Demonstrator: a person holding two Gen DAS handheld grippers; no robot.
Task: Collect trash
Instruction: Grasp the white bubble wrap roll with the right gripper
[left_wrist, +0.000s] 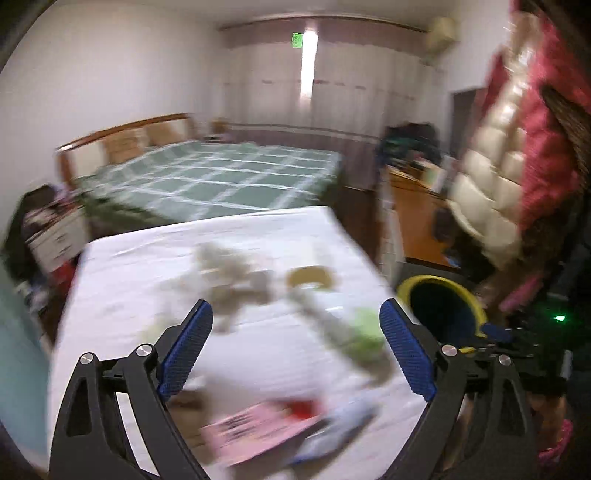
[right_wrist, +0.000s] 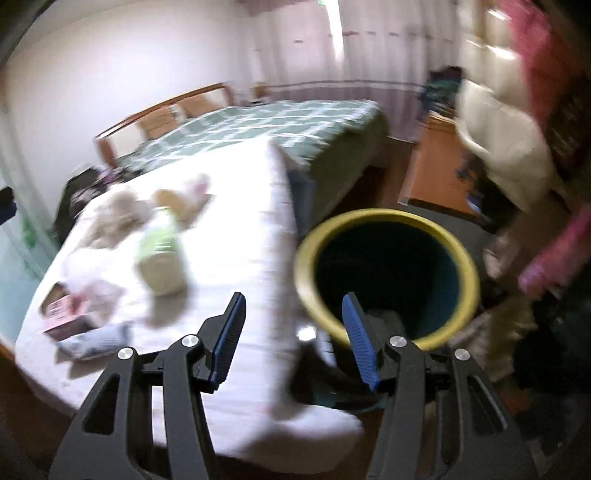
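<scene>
Left gripper (left_wrist: 295, 334): held spread, nothing gripped, above the table (left_wrist: 122, 266).
Right gripper (right_wrist: 293, 332): spread, nothing gripped.
Bin (right_wrist: 384, 218): right of the table.

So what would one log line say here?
left tool open, empty | right tool open, empty | yellow-rimmed round bin beside white-covered table

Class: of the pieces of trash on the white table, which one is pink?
The flat pink packet at the table's near edge, beside a pale blue wrapper; the bottle is green-labelled, the crumpled tissues greyish.
</scene>
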